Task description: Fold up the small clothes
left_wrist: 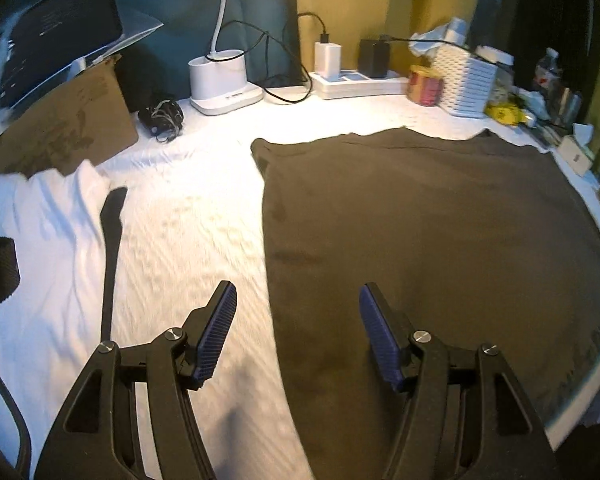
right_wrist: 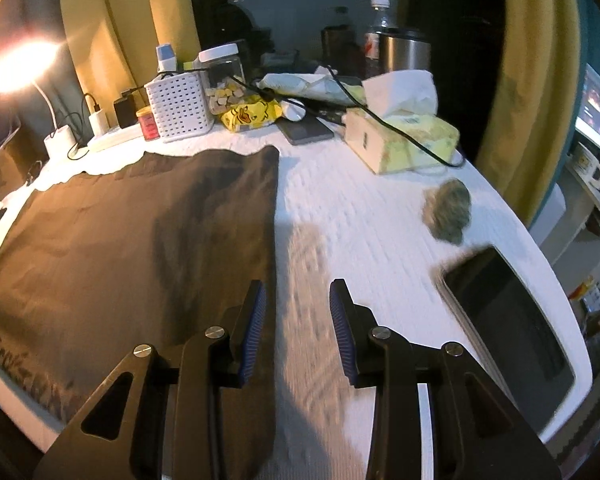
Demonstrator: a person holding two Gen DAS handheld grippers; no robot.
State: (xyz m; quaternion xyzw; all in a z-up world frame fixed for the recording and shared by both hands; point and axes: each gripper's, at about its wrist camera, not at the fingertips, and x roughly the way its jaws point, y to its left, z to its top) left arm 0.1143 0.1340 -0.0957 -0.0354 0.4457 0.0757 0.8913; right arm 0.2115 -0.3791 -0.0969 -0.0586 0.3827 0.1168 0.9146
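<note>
Both open tools hover; white basket [right_wrist: 180, 106] holds a tube.

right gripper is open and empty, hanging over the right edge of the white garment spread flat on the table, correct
Not quite: the garment is dark brown, not white, as the right wrist view shows. The rest stands: the right gripper is open and empty, hanging over that garment's right edge, and it lies spread flat on the white-covered table.

Matt dark cloth garment [left_wrist: 440, 240], textured white tablecloth [left_wrist: 188, 232]
</note>
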